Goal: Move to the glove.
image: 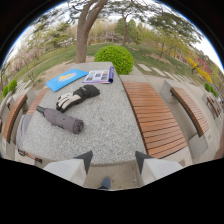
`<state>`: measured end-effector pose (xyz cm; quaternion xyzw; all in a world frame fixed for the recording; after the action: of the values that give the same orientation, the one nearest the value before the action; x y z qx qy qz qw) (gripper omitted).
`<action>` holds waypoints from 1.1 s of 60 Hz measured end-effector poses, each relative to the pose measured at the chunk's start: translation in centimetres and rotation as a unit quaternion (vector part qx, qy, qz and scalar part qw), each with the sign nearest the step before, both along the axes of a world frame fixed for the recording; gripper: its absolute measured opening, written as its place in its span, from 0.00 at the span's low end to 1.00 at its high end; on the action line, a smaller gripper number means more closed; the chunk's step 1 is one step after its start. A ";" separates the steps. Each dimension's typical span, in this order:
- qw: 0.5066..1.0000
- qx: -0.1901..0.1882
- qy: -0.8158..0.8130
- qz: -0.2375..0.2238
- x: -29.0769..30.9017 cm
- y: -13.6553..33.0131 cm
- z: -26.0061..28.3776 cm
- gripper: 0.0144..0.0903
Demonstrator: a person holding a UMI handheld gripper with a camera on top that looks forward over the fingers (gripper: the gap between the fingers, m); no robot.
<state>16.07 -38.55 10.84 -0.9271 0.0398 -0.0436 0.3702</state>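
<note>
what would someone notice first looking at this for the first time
Probably the stone table stretching ahead of the open gripper, with a black and white glove lying near its middle, well beyond the fingers. A folded grey umbrella lies just beside the glove on the near side, and a blue booklet and an open magazine sit at the far edge. A wooden bench runs alongside the table, with a round green bush behind.

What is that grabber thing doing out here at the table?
A person holds the gripper at the near edge of a stone table outdoors. Its fingers are open and hold nothing. The black and white glove lies well beyond them, untouched, next to a folded grey umbrella. A blue booklet and an open magazine lie farther back.
</note>
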 end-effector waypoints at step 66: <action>0.997 0.010 0.031 0.070 -14.3 2.8 -1.8 0.93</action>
<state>1.82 -35.79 9.00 -0.9246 -0.0128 0.0114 0.3806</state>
